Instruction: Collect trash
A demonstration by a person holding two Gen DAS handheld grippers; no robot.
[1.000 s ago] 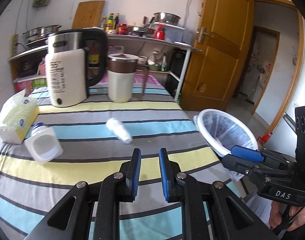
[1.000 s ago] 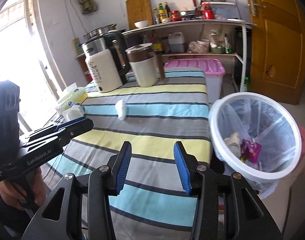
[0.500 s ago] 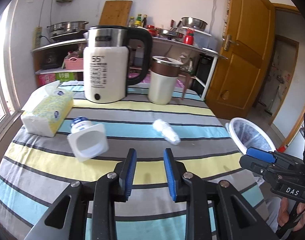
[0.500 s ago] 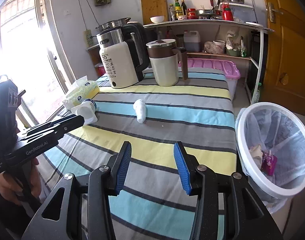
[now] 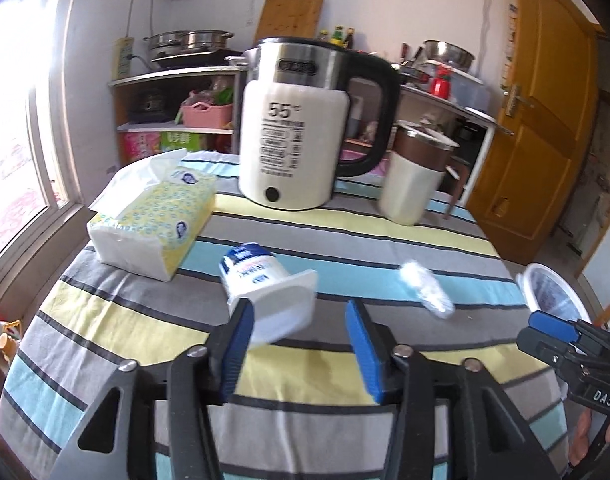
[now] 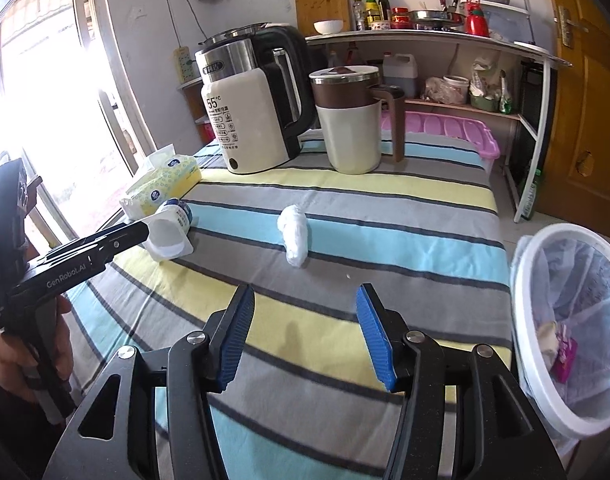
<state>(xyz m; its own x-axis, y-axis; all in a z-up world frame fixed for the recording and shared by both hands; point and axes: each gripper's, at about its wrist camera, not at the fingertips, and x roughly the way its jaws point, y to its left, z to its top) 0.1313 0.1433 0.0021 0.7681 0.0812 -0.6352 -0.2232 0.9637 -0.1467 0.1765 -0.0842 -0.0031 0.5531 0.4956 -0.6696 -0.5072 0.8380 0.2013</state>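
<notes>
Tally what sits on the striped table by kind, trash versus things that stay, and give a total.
Trash: 2, the tipped yogurt cup and the crumpled white wad
Drink vessels: 2, the electric kettle and the lidded mug
Tissue packs: 1, the tissue pack
Total: 5

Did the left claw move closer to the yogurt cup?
Yes. The left claw has swung toward the window side; the yogurt cup, which sat well off beside the tissue pack, now lies right before its just-opened jaws, untouched.
</notes>
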